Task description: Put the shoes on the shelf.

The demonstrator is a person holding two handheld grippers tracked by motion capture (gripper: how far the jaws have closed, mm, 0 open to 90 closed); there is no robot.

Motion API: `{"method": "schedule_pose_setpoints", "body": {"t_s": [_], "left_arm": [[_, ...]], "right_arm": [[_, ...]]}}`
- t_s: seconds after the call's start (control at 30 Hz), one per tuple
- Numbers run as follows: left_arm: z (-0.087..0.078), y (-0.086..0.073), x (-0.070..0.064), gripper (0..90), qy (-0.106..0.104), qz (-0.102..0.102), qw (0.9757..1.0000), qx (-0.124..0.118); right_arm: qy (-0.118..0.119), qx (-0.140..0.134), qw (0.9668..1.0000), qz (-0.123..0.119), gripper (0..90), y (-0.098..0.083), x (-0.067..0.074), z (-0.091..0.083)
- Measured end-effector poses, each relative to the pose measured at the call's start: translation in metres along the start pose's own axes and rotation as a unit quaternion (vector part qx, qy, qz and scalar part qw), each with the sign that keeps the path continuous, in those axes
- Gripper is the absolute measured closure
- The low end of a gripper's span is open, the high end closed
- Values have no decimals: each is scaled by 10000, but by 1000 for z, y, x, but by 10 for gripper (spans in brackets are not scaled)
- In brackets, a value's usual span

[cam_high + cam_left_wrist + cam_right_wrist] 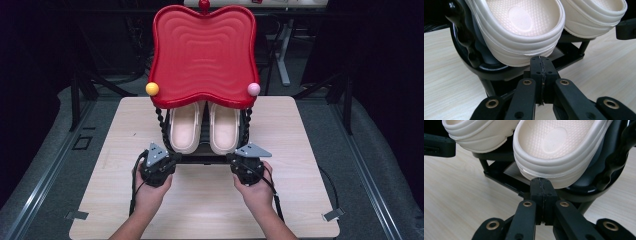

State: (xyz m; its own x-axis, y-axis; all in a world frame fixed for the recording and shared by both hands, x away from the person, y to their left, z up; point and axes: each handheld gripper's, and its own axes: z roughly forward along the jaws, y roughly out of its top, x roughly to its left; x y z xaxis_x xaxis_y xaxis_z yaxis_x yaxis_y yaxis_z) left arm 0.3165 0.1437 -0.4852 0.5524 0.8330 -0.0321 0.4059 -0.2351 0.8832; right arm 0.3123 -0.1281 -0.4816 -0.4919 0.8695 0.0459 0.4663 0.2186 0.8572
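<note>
Two cream slippers lie side by side, heels toward the person, lengthwise up a black rack; left gripper and right gripper are pressed closed, empty.

— What carries everything?
— A pale wood-grain square tabletop with small metal brackets at its near corners.

— And under it?
— Grey carpeted floor, with metal rails running along left and right.

— Farther off?
— Dark black curtains on both sides, black stand legs, and a white-legged desk at the far right.
</note>
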Motion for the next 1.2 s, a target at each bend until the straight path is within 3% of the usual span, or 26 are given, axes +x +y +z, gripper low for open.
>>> {"method": "schedule_pose_setpoints", "body": {"t_s": [0.43, 0.6, 1.07, 1.2], "left_arm": [[24, 16, -3, 899, 0, 72, 9999, 129], [31, 15, -5, 899, 2, 85, 9997, 246], [44, 15, -4, 898, 40, 34, 9996, 269], [44, 14, -3, 866, -70, 28, 9996, 264]], "right_arm": [[-146, 77, 9998, -83, 894, 16, -4, 16], [-114, 81, 9999, 18, 890, 16, -5, 23], [-66, 175, 9998, 90, 870, 18, -2, 38], [-47, 148, 9998, 98, 834, 17, -1, 38]]}}
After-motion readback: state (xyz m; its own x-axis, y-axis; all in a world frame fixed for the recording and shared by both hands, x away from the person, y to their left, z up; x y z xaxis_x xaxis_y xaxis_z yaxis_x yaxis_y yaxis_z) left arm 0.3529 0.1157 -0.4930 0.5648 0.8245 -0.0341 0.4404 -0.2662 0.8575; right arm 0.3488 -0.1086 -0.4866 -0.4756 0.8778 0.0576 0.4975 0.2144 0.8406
